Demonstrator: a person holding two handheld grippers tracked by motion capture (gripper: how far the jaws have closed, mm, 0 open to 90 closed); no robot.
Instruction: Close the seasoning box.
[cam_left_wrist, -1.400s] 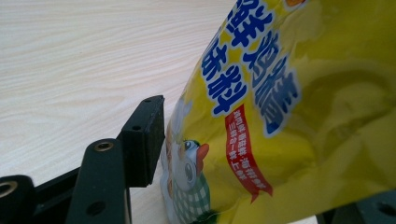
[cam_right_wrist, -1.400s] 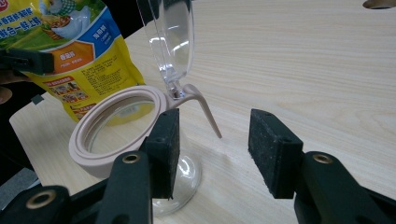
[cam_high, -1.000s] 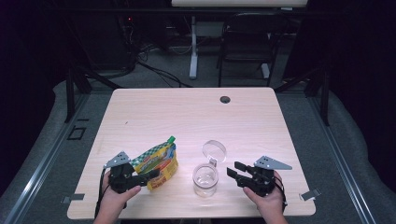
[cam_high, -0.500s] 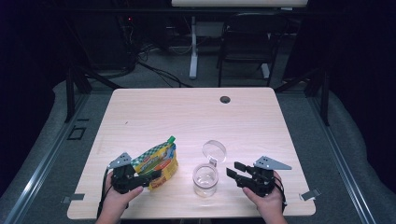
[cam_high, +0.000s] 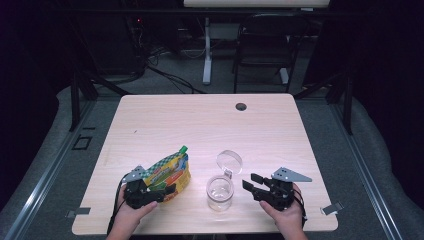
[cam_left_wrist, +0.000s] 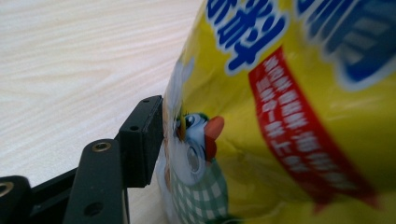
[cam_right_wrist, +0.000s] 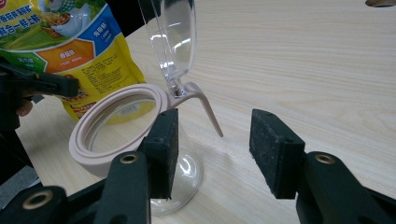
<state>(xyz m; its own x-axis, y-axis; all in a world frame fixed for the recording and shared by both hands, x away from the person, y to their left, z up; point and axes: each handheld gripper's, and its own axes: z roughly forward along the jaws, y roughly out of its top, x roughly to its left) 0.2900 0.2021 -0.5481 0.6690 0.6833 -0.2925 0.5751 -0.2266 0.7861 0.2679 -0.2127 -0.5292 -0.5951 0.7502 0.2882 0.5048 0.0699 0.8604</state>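
Note:
A yellow snack bag (cam_high: 172, 172) (cam_left_wrist: 289, 116) lies at the table's front left. My left gripper (cam_high: 161, 189) is shut on its lower end; one black pad (cam_left_wrist: 142, 140) presses the bag's side and the other jaw is hidden behind the bag. A clear glass jar (cam_high: 220, 194) with a pink rim (cam_right_wrist: 79, 140) stands at the front centre. Its hinged clear lid (cam_high: 229, 161) (cam_right_wrist: 173, 32) is flipped up and back. My right gripper (cam_high: 249, 181) (cam_right_wrist: 215, 149) is open just right of the jar, with nothing between its pads. The bag (cam_right_wrist: 70, 42) shows beyond the jar.
The light wooden table (cam_high: 200, 130) has a round cable hole (cam_high: 241, 106) near its far edge. A dark chair (cam_high: 265, 45) and a white stand (cam_high: 206, 55) are on the floor beyond it. Both hands are close to the table's front edge.
My left hand has edged slightly to the right at the bag. The jar, its lid and the right gripper stand as before.

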